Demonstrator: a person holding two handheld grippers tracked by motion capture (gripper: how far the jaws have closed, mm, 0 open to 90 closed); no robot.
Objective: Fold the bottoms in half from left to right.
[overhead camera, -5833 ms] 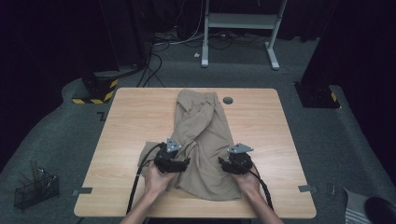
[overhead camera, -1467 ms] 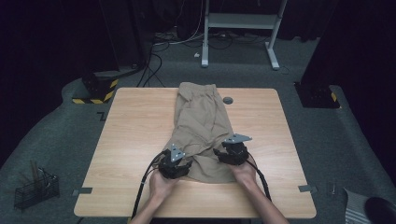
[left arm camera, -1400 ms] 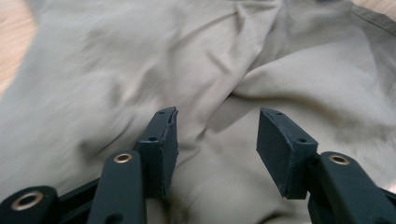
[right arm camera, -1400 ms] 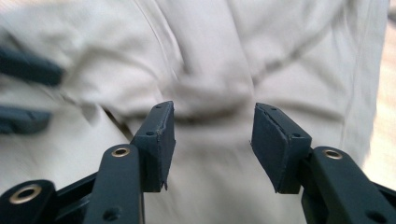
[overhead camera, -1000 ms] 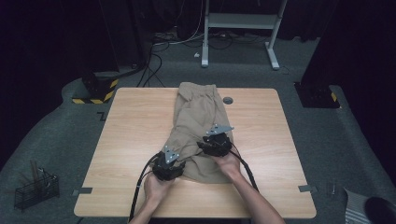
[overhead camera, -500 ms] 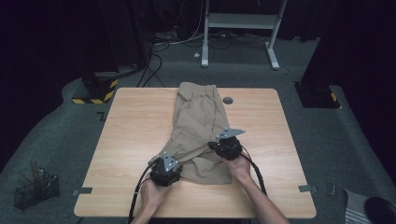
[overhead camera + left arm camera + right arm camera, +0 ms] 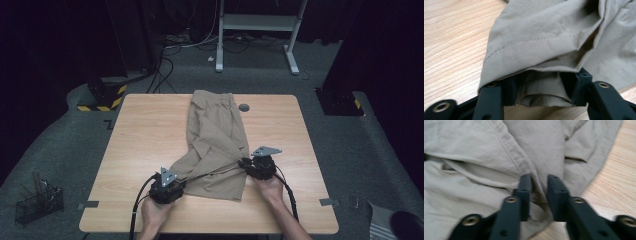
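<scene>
Left gripper jaws: the left gripper [image 7: 544, 80] is held partly open, and the gap is filled by a bunched fold of the hem of the trousers [image 7: 544, 32]. The cloth is judged to be gripped.

Right gripper jaws: the right gripper [image 7: 539, 185] has just been opening. A narrow gap is left, with a ridge of cloth beside a seam lying in it. No pinch is seen, so the cloth is judged released.

Trousers: a tan pair is laid flat on the worktop [image 7: 145, 130], waistband at the far edge. One leg is drawn out diagonally toward the near left corner, and the other lies straight toward the person.

Hands: the left gripper is set at the end of the drawn-out leg and the right gripper at the near right edge of the cloth. A cable trails from each.

Step in hand: a leg is being drawn out or folded across. This is a judgement from the lie of the cloth.

Next move: a fresh hold by the right gripper on the hem or side seam is called for, low to the worktop, with one layer taken cleanly while the left hold is kept.

Hidden or unclear: the pad contact inside the left fold is covered by cloth. The number of layers caught cannot be told. The right gripper view is slightly blurred. The near hem under the hands is masked in the high view.
</scene>
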